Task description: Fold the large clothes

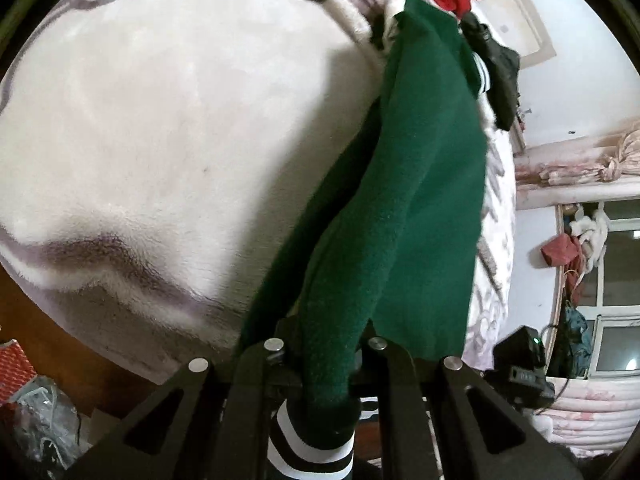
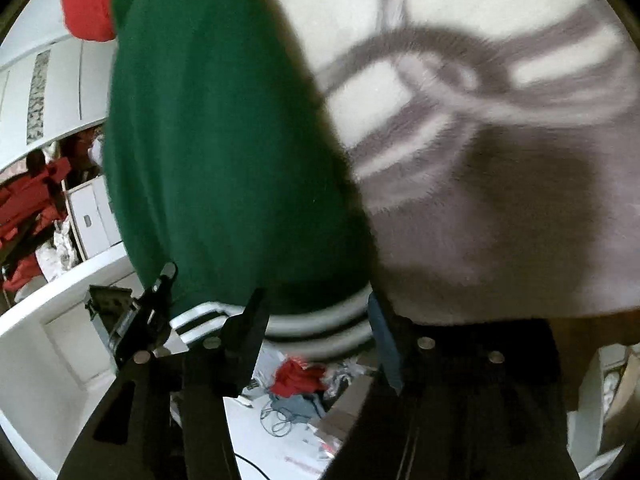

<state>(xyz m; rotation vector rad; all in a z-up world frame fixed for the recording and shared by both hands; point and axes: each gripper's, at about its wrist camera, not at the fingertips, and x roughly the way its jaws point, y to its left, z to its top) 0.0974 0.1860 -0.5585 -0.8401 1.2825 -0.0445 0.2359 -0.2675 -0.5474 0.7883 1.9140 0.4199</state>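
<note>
Left wrist view: left gripper [image 1: 326, 364] clamps the dark green fleece garment [image 1: 412, 200] by its striped cuff near the blanket-covered bed's [image 1: 160, 120] edge; right gripper's [image 2: 316, 320] fingers sit released around the hem. Folding's barely begun.

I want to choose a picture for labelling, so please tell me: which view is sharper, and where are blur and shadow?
Left wrist view: sharper, the green garment shows its fleece texture, with a soft shadow on the white blanket beside it; strong fisheye bending at the edges. Right wrist view: motion blur smears the blanket pattern and the striped hem; a dark shadow lies on the blanket's lower part.
</note>
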